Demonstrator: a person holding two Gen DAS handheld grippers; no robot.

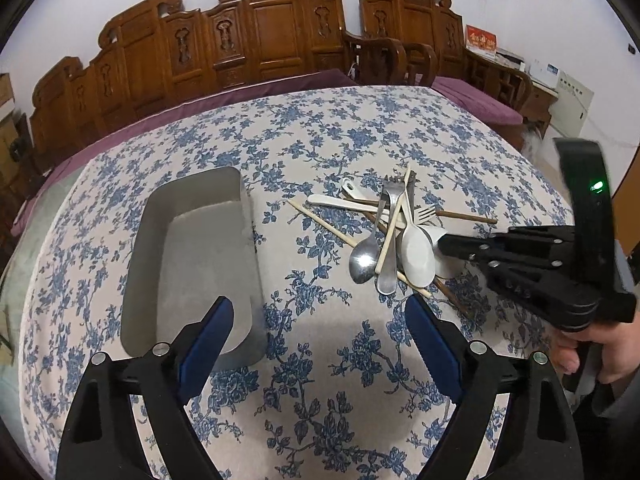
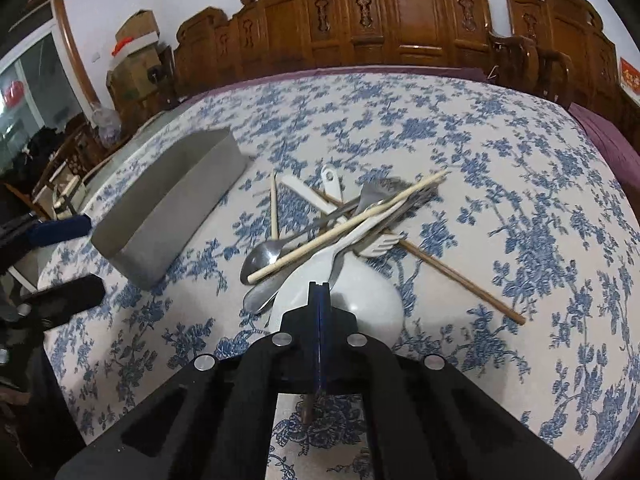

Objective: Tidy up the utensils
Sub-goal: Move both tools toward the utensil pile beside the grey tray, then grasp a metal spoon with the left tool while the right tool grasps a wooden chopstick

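Note:
A pile of utensils (image 1: 392, 236) lies on the floral tablecloth: metal spoons, a metal fork, white plastic spoons, a white fork and chopsticks. An empty grey bin (image 1: 200, 264) stands to its left. My left gripper (image 1: 320, 344) is open and empty, hovering between the bin and the pile. My right gripper (image 2: 319, 292) has its jaws closed together, its tips over the large white spoon bowl (image 2: 360, 300). I cannot see anything held between them. It also shows in the left wrist view (image 1: 444, 242) at the pile's right side. The bin shows in the right wrist view (image 2: 172, 216).
The table (image 1: 340, 132) has a blue floral cloth. Carved wooden chairs (image 1: 260, 32) with purple cushions stand behind it. Boxes and clutter (image 2: 132, 60) stand at far left in the right wrist view.

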